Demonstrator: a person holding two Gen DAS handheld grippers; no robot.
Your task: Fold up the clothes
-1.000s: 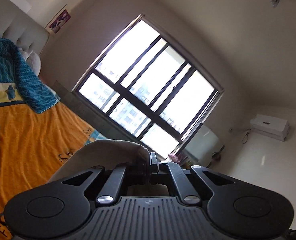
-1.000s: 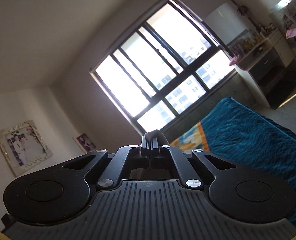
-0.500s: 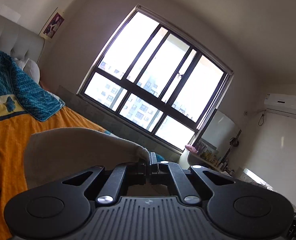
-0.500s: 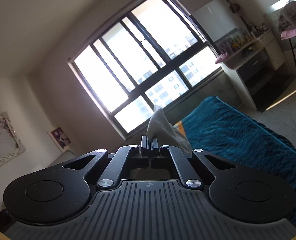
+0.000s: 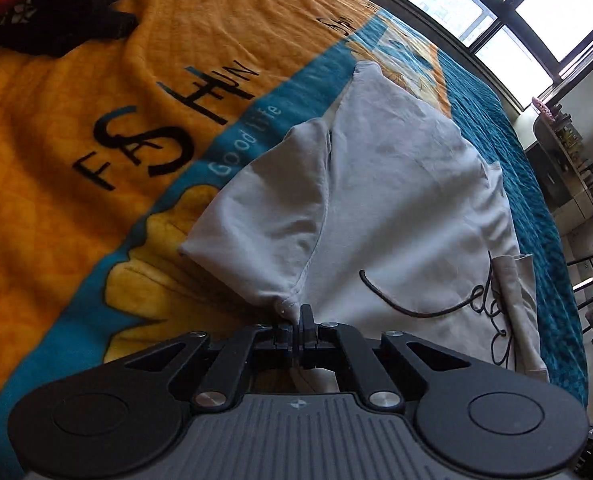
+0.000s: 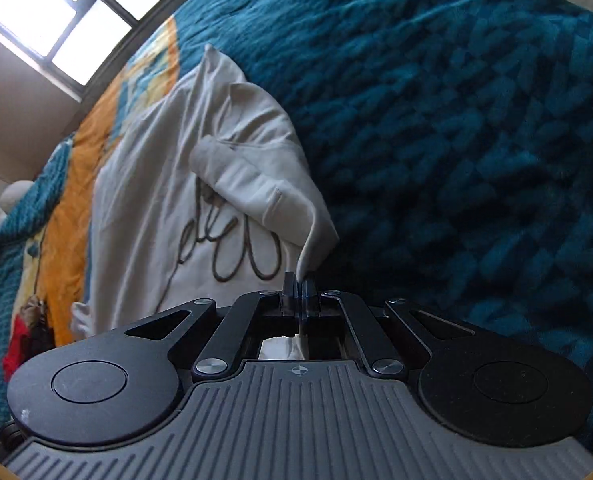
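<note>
Pale grey cotton sweatshirt [image 5: 396, 200] lies spread on bed blanket [image 5: 76, 80]; soft, light, limp; left gripper [image 5: 296, 322] clenched on sleeve seam, right gripper [image 6: 299, 280] clenched on hem edge; best held at seams.

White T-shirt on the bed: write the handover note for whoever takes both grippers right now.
Left gripper: shut on the white T-shirt at a shoulder seam.
Right gripper: shut on the same shirt's other shoulder edge.
The shirt lies spread print-up on the orange and teal blanket, one sleeve flopped over the print.
Done: shirt laid out. Left: every fold.
Dark and red clothes wait in a heap further up the bed.
</note>
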